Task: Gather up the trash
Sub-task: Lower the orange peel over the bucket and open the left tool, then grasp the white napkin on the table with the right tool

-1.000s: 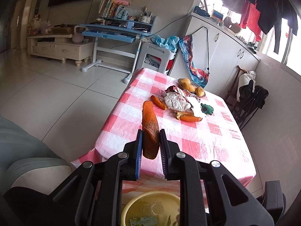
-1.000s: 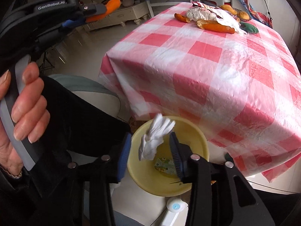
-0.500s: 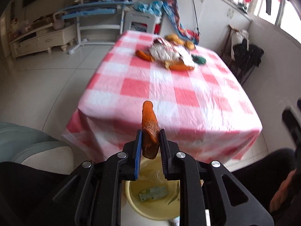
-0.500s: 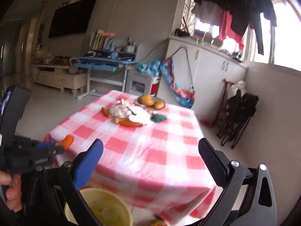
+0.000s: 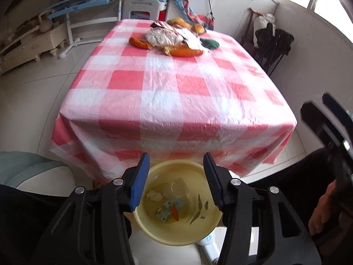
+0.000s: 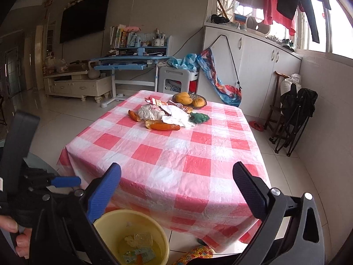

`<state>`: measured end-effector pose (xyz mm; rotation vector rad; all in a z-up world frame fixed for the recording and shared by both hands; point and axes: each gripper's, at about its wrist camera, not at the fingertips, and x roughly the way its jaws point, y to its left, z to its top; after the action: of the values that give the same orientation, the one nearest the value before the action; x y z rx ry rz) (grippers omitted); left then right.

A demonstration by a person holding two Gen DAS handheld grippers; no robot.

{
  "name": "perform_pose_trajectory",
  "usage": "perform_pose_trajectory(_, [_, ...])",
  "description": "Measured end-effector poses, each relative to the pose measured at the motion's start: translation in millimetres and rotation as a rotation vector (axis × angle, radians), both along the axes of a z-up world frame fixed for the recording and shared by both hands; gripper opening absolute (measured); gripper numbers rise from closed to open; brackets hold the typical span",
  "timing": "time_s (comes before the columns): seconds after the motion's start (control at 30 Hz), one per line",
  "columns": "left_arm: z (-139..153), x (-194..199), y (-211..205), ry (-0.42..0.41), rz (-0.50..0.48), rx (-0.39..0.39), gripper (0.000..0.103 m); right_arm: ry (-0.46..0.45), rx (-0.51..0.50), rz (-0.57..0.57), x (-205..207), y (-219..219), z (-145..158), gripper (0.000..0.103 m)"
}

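A yellow bin point(image 5: 211, 227) point(image 6: 156, 231) stands on the floor by the near edge of the table with the pink checked cloth point(image 5: 176, 88) point(image 6: 176, 154). Inside lie an orange peel point(image 5: 174, 212), a white tissue point(image 5: 154, 195) and wrappers. My left gripper point(image 5: 176, 177) hangs open right above the bin, holding nothing. My right gripper point(image 6: 176, 185) is wide open and empty, facing the table. At the table's far end lies a trash pile: crumpled wrappers point(image 5: 165, 36) point(image 6: 152, 111), two orange peels point(image 5: 187, 52) point(image 6: 164, 126) and white paper point(image 6: 178, 118).
A basket of mangoes point(image 6: 190, 100) and a green toy point(image 6: 199, 117) sit behind the pile. Folding chairs point(image 6: 293, 119) stand right of the table, with a blue desk point(image 6: 132, 64) and white cabinets point(image 6: 253, 70) behind. A grey seat point(image 5: 33, 172) is at my left.
My left gripper opened and the orange peel it held now lies in the bin. The right gripper let go of the white tissue, opened wide and swung up toward the table.
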<state>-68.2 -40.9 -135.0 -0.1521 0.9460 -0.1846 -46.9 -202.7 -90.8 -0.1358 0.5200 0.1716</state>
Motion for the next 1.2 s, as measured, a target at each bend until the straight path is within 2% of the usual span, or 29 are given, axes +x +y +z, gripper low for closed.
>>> perform_pose_trajectory(0.13, [10.7,1.0,21.0,-0.057,0.092,-0.067,0.053,0.023,-0.003,0.024,2.9,7.2,-4.8,0.097])
perform_pose_trajectory(0.23, [12.1,2.8,28.4,-0.067,0.135,-0.078,0.053,0.039,0.0,0.037,3.1,8.2,-7.2,0.097])
perform_pose_trajectory(0.43, [10.2,3.8,34.9,-0.07,0.18,-0.072,0.053,0.081,0.028,0.055,8.7,5.7,-7.7,0.097])
perform_pose_trajectory(0.57, [15.0,7.7,40.7,-0.069,0.188,-0.11,0.054,0.108,0.081,0.061,29.1,-0.2,-0.2,0.097])
perform_pose_trajectory(0.7, [27.9,18.2,42.6,-0.09,0.174,-0.106,0.055,0.142,0.111,0.083,81.6,-2.7,13.6,0.097])
perform_pose_trajectory(0.8, [38.3,32.2,43.8,-0.107,0.158,-0.075,0.057,0.193,0.141,0.083,123.8,-4.3,11.5,0.097])
perform_pose_trajectory(1.07, [49.9,77.7,37.4,-0.086,0.086,0.0,0.058,0.334,0.203,0.047,226.1,2.0,-24.4,0.096])
perform_pose_trajectory(1.2, [54.8,96.0,27.5,-0.085,0.023,0.042,0.058,0.387,0.193,0.031,264.3,11.1,-44.9,0.09])
